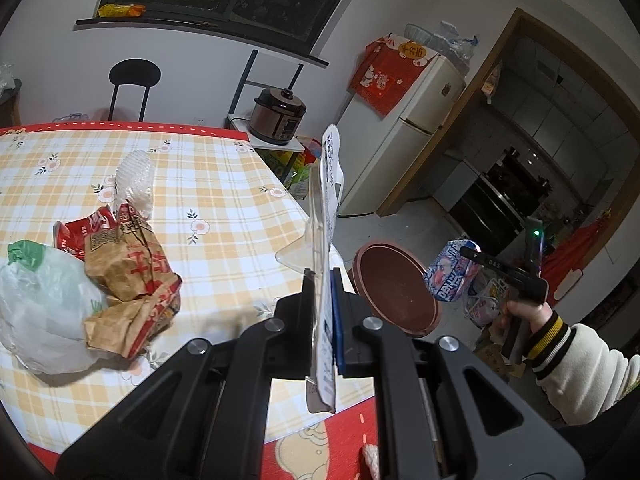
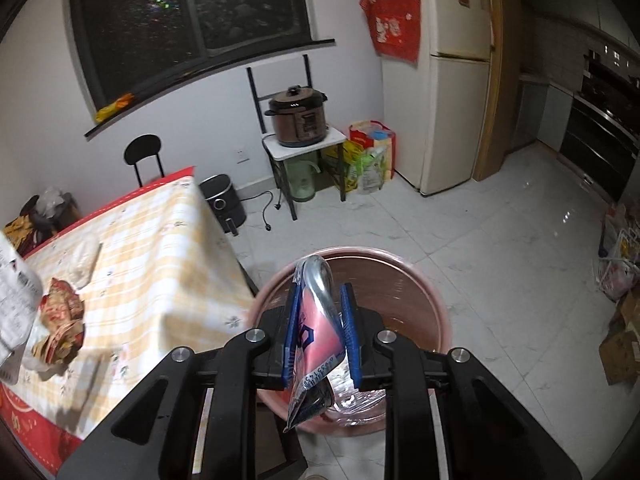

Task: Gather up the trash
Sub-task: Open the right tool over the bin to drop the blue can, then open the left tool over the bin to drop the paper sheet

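Observation:
My left gripper [image 1: 322,280] is shut on a clear blister pack with a white printed card [image 1: 332,184], held upright over the table's right edge. Still lying on the yellow checked tablecloth [image 1: 224,200] are a crumpled brown paper bag [image 1: 132,284], a red wrapper [image 1: 80,232], a white plastic bag [image 1: 40,312] and a clear ribbed plastic piece [image 1: 134,176]. My right gripper [image 2: 320,294] is shut on a pink and silver snack wrapper [image 2: 316,320], directly above the round pink bin [image 2: 434,296]. In the left wrist view that bin [image 1: 358,276] stands beside the table, with the right gripper [image 1: 466,254] and wrapper [image 1: 450,274] to its right.
A pressure cooker [image 2: 298,120] sits on a small white stand by the wall, with an air fryer [image 2: 222,200] on the floor and a fridge [image 2: 452,80] to the right. Bags [image 2: 370,156] and boxes [image 2: 624,344] line the floor edges. A black chair [image 1: 134,80] stands behind the table.

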A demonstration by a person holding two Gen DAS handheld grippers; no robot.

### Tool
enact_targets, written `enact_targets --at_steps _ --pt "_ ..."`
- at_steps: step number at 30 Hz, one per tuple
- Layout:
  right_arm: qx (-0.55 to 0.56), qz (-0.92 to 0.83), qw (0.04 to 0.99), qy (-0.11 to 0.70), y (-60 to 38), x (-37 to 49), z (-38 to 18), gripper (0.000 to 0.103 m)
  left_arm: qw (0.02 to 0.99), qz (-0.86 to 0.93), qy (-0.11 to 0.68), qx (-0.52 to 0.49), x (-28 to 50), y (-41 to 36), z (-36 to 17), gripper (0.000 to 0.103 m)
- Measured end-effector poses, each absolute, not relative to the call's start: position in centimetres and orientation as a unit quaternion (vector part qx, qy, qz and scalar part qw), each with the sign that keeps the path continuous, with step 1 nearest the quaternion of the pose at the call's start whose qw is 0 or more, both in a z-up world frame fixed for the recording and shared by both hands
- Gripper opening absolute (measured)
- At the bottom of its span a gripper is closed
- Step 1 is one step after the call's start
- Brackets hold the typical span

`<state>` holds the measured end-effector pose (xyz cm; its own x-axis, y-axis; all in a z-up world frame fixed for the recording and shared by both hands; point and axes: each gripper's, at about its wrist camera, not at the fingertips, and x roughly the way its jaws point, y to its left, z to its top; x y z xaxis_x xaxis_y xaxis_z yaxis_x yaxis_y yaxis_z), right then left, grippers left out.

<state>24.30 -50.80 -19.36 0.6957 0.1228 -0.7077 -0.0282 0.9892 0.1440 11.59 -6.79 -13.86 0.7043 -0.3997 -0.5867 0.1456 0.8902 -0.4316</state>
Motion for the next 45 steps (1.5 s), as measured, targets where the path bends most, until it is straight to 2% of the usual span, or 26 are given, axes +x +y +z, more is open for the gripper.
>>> enact_targets --at_steps 2,4,6,8,10,12,14,26,43,44,45 --pt "0.064 0.037 0.919 0.388 -51.3 24.9 -19.6 0.022 0.906 -0.148 0.355 -0.177 11.7 -7.4 -13.8 0.011" --pt "0.067 0.034 0.919 0.386 -51.8 25.5 -19.7 0.032 0.907 -0.146 0.355 -0.174 11.7 -8.1 -13.6 0.011" --pt "0.07 0.034 0.923 0.378 -52.0 25.6 -19.4 0.047 0.908 -0.147 0.355 -0.17 11.9 -8.7 -13.3 0.011" --pt "0.074 0.036 0.926 0.369 -52.3 25.5 -18.8 0.051 0.908 -0.151 0.354 -0.164 12.2 -9.4 -13.1 0.011" --pt "0.076 0.038 0.93 0.359 -52.5 25.2 -18.2 0.063 0.908 -0.157 0.354 -0.159 12.5 -10.2 -12.9 0.011" --pt "0.08 0.044 0.934 0.346 -52.6 24.4 -17.1 0.086 0.908 -0.168 0.352 -0.152 13.0 -11.3 -12.6 0.011" --pt "0.083 0.045 0.937 0.335 -53.0 23.9 -16.2 0.098 0.907 -0.18 0.352 -0.146 13.6 -12.2 -12.4 0.011" --pt "0.093 0.007 0.948 0.305 -57.2 18.7 -12.0 0.098 0.885 -0.269 0.363 -0.11 18.9 -22.0 -12.8 0.012" --pt "0.129 -0.095 0.934 0.319 -66.5 9.9 -13.1 0.098 0.852 -0.336 0.401 -0.03 26.9 -37.1 -16.9 0.012" --pt "0.13 -0.099 0.933 0.32 -66.8 9.7 -13.2 0.098 0.853 -0.335 0.399 -0.026 27.3 -37.6 -17.0 0.024" --pt "0.131 -0.105 0.932 0.321 -67.2 9.2 -13.2 0.098 0.856 -0.333 0.395 -0.026 27.8 -38.0 -17.1 0.061"
